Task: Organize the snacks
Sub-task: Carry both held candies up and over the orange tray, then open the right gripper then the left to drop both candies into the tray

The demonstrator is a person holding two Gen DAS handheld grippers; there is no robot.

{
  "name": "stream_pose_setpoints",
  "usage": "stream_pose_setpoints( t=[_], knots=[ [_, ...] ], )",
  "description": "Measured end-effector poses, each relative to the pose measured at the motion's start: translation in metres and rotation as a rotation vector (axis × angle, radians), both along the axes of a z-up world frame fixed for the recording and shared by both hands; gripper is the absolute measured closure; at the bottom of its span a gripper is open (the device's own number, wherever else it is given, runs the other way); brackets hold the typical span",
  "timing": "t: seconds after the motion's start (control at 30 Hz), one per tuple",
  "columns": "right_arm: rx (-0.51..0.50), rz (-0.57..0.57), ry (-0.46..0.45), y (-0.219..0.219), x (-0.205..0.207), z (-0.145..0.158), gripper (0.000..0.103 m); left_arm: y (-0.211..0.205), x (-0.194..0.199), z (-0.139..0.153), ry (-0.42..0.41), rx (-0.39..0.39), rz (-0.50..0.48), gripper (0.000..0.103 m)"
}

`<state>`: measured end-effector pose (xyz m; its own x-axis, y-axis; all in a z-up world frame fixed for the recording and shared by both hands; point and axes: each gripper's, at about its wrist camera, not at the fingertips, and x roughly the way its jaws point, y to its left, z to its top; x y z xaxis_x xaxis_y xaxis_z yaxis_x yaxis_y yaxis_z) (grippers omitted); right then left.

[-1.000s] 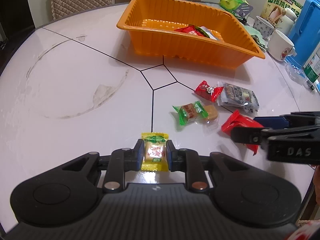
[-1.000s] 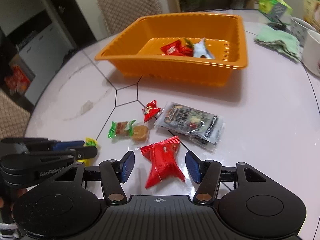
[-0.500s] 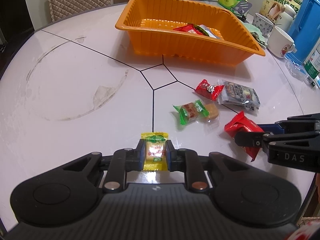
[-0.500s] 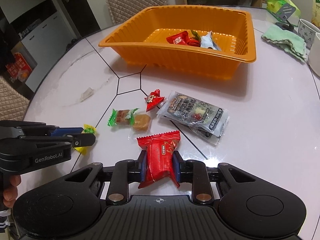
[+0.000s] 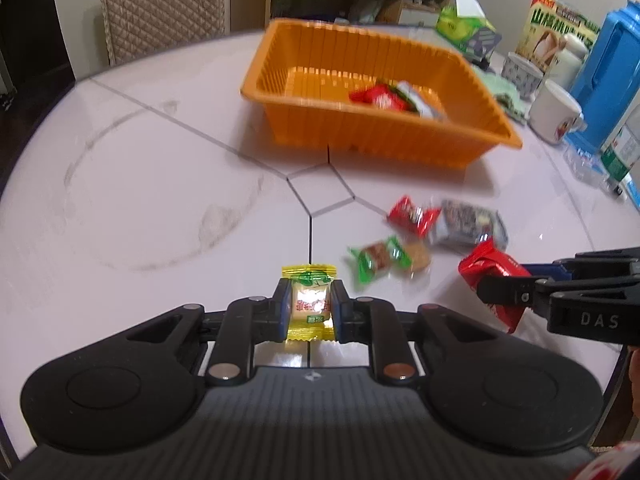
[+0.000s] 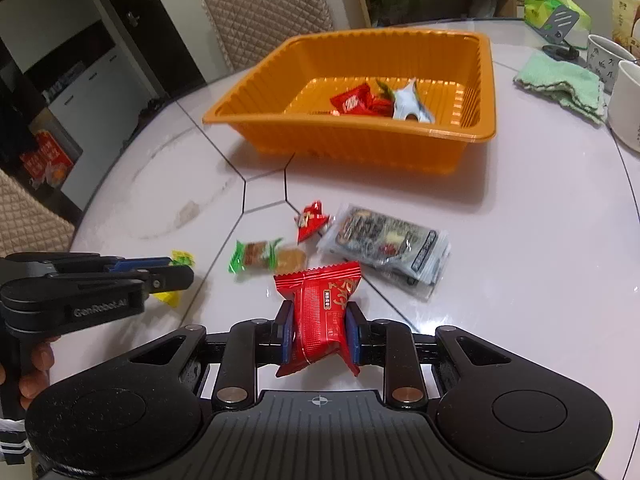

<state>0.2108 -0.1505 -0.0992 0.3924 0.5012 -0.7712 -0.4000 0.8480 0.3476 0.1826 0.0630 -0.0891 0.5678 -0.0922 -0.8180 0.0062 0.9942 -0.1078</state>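
Observation:
My left gripper (image 5: pixel 309 305) is shut on a yellow candy packet (image 5: pixel 309 300) and holds it above the white table. My right gripper (image 6: pixel 319 326) is shut on a red snack packet (image 6: pixel 322 312), also lifted off the table; it shows in the left wrist view (image 5: pixel 494 276) too. The orange tray (image 6: pixel 486 80) stands beyond, with red and silver wrapped snacks (image 6: pixel 376 102) inside. On the table between lie a green-wrapped candy (image 6: pixel 256 256), a small red candy (image 6: pixel 310 220) and a grey snack pouch (image 6: pixel 386 246).
Mugs (image 5: pixel 556 112), a green cloth (image 6: pixel 560 84), a blue container (image 5: pixel 608 80), a tissue box (image 6: pixel 554 12) and a snack box (image 5: pixel 560 36) stand at the table's right side. A quilted chair (image 6: pixel 268 4) is behind the tray.
The right gripper closed on the red packet and lifted it. Both grippers have risen and moved toward the tray with their snacks.

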Motion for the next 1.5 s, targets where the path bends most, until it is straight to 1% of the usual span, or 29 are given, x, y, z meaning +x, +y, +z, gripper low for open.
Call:
stream_pose_setpoints(
  t=[0.2, 0.37, 0.53, 0.8, 1.0, 1.17, 1.5],
  knots=[
    [0.037, -0.016, -0.029, -0.003, 0.01, 0.018, 0.076, 0.002, 0.013, 0.026, -0.072, 0.009, -0.018, 0.085],
    [0.065, -0.035, -0.062, -0.004, 0.026, 0.032, 0.076, -0.001, 0.032, 0.042, -0.119, 0.018, -0.042, 0.085],
    [0.087, -0.069, -0.101, -0.007, 0.052, 0.046, 0.076, -0.004, 0.063, 0.053, -0.156, 0.026, -0.062, 0.085],
    [0.094, -0.135, -0.163, -0.011, 0.099, 0.063, 0.076, -0.009, 0.125, 0.064, -0.199, 0.041, -0.091, 0.085],
    [0.071, -0.172, -0.185, -0.01, 0.139, 0.063, 0.076, -0.013, 0.169, 0.066, -0.209, 0.053, -0.107, 0.085],
    [0.059, -0.204, -0.181, -0.013, 0.167, 0.057, 0.076, -0.016, 0.197, 0.06, -0.195, 0.057, -0.119, 0.085],
    [0.031, -0.233, -0.161, -0.012, 0.204, 0.039, 0.076, -0.019, 0.229, 0.045, -0.166, 0.062, -0.128, 0.085]
  ],
)
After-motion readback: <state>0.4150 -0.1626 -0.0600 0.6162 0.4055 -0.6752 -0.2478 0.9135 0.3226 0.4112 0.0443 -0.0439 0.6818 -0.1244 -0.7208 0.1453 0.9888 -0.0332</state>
